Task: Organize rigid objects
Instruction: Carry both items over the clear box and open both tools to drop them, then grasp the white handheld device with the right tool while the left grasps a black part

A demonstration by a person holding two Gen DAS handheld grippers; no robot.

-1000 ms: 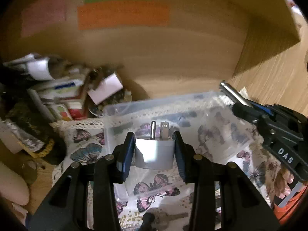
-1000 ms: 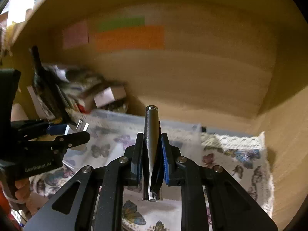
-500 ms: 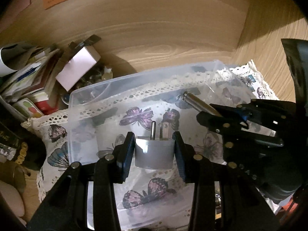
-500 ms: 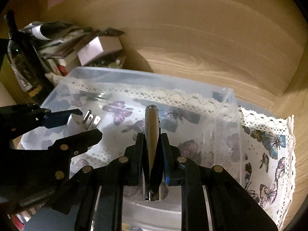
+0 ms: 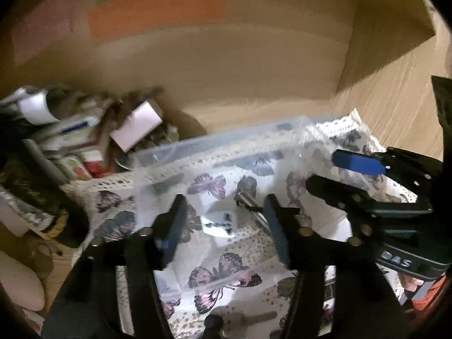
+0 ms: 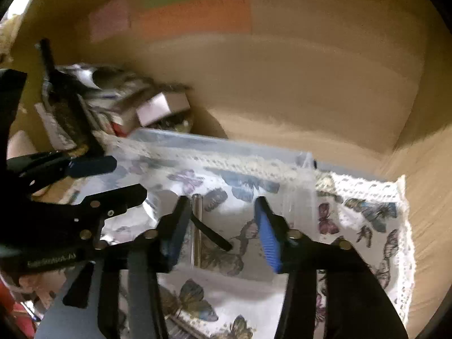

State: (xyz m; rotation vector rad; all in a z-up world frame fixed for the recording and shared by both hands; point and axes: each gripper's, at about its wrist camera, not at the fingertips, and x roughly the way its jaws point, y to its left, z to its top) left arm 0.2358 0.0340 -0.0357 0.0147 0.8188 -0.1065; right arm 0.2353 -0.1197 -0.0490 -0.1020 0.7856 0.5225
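A clear plastic bin (image 5: 226,138) stands on a butterfly-print cloth (image 5: 220,271). A white plug adapter (image 5: 219,223) lies on the bin's floor, and a silver pen (image 5: 250,202) lies beside it. My left gripper (image 5: 224,226) is open above the adapter, holding nothing. My right gripper (image 6: 221,220) is open above the bin (image 6: 226,145), with the silver pen (image 6: 197,226) lying below its left finger. Each gripper shows in the other's view: the right gripper (image 5: 350,175) on the right, the left gripper (image 6: 110,179) on the left.
A heap of boxes, papers and packets (image 5: 84,141) crowds the left of the wooden shelf, with a dark bottle (image 6: 59,90) in it. The wooden back wall (image 5: 226,65) carries coloured paper strips (image 5: 158,11). A wooden side wall (image 5: 401,107) closes the right.
Both grippers have opened: the left let go of the plug adapter and the right let go of the silver pen, and both things now lie in the bin. Both grippers have lifted back.
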